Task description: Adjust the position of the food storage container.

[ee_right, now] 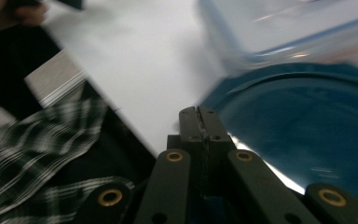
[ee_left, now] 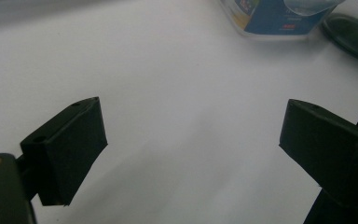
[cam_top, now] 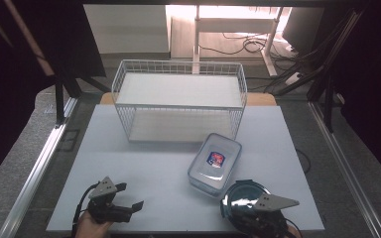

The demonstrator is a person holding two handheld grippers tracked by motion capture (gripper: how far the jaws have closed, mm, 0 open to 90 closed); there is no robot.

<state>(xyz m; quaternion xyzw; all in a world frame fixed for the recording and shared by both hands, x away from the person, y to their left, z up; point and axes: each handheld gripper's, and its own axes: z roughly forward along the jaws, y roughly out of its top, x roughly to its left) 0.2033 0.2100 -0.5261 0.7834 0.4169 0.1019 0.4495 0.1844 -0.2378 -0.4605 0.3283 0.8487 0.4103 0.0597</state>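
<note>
The right gripper sits at the near edge of the tabletop, its fingers clenched tight together over the rim of a dark blue plate; whether they pinch that rim I cannot tell. Beyond, at the far side of the tabletop, stands a white wire basket. Between basket and plate lies a clear lidded container with a blue label, just beside the plate. The plate rests at the near right corner. At the near left, the left gripper hovers with its fingers spread wide, nothing between them.
</note>
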